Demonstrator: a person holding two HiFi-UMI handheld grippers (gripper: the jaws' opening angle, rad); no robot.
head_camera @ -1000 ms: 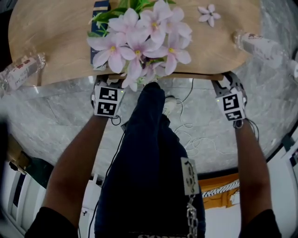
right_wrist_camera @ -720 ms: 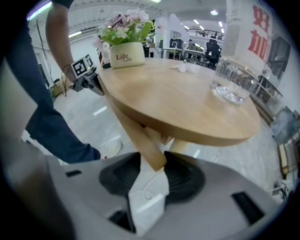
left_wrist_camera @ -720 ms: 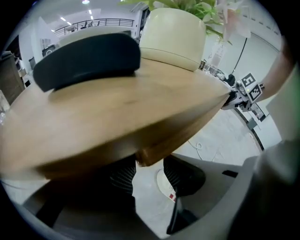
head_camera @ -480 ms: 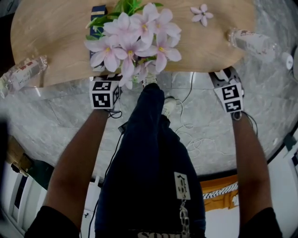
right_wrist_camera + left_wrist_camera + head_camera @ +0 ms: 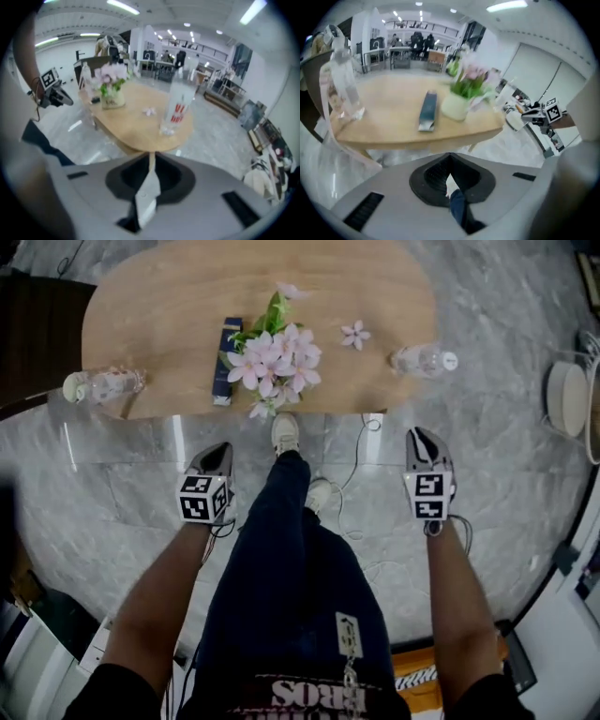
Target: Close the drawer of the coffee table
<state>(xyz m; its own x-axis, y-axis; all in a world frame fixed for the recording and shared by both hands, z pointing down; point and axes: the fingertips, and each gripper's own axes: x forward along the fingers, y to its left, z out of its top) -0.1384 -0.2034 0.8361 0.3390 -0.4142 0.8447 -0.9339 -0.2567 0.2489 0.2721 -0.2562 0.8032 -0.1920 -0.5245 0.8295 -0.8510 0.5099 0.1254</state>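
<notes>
Drawer: no view shows it. It would sit under the near edge of the counter point(image 5: 141, 315), and nothing juts from that edge in the head view, so it is probably pushed home or hidden beneath the top.
Left jaws: the left gripper point(image 5: 449, 161) has just been closing. Its tips meet with nothing between them; only floor point(image 5: 122, 484) and a trouser leg point(image 5: 458, 211) show behind.
Right jaws: the right gripper point(image 5: 151, 159) has just been closing too. A thin slit is left at the tips, with nothing in it.
Position: both grippers hang over the floor just short of the counter's near edge, touching nothing.
Step in hand: likely backing clear. If the drawer front needs a last push, closed jaws should press flat on it, one toward each end and together, so that it runs straight. They should keep below the left bottle point(image 5: 103, 385) and the right bottle point(image 5: 178, 110), which lie near that edge.
Bottle label: red letters on the right bottle, too blurred to read.
Carton: a dark blue carton point(image 5: 225, 371) lies beside the pink flowers point(image 5: 275, 360); its print is illegible.
Shirt: white block letters point(image 5: 314, 693), cut off, appear to end in "ROS".
Markers: a black-and-white square pattern on each cube point(image 5: 202, 498), with no text.
</notes>
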